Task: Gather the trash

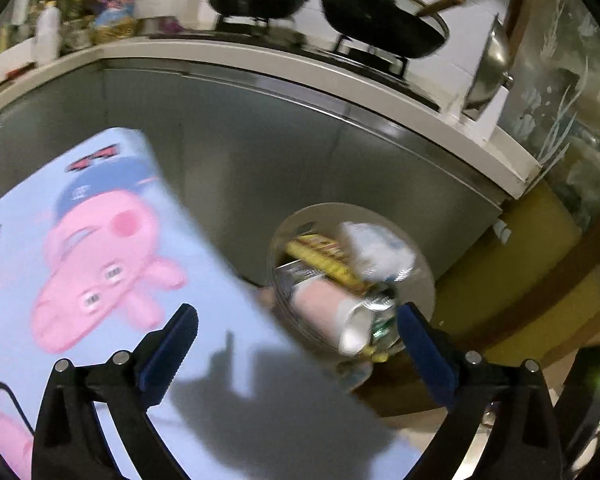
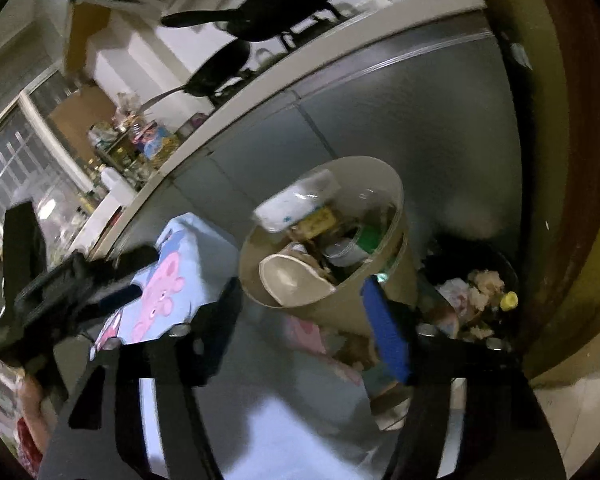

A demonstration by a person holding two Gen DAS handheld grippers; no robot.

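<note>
A beige round bin (image 1: 424, 276) stands on the floor past the corner of the blue cartoon-pig table (image 1: 100, 240). It holds a paper cup (image 1: 340, 316), a yellow wrapper (image 1: 324, 260), a green can and a white crumpled packet (image 1: 376, 248). My left gripper (image 1: 296, 320) hangs over the table edge short of the bin, jaws wide open and empty. In the right wrist view the bin (image 2: 396, 216) shows between the fingers of my right gripper (image 2: 300, 312), which is open and empty. The blurred white packet (image 2: 292, 204) lies at the bin's rim. My left gripper (image 2: 140, 276) shows at the left.
A dark bin (image 2: 504, 268) with tissues and a yellow cap stands right of the beige one. Behind run grey metal cabinet doors (image 1: 260, 140) under a white counter (image 1: 300, 60) with two black woks (image 1: 256, 0). A yellow wall and brown frame (image 1: 540, 280) close the right side.
</note>
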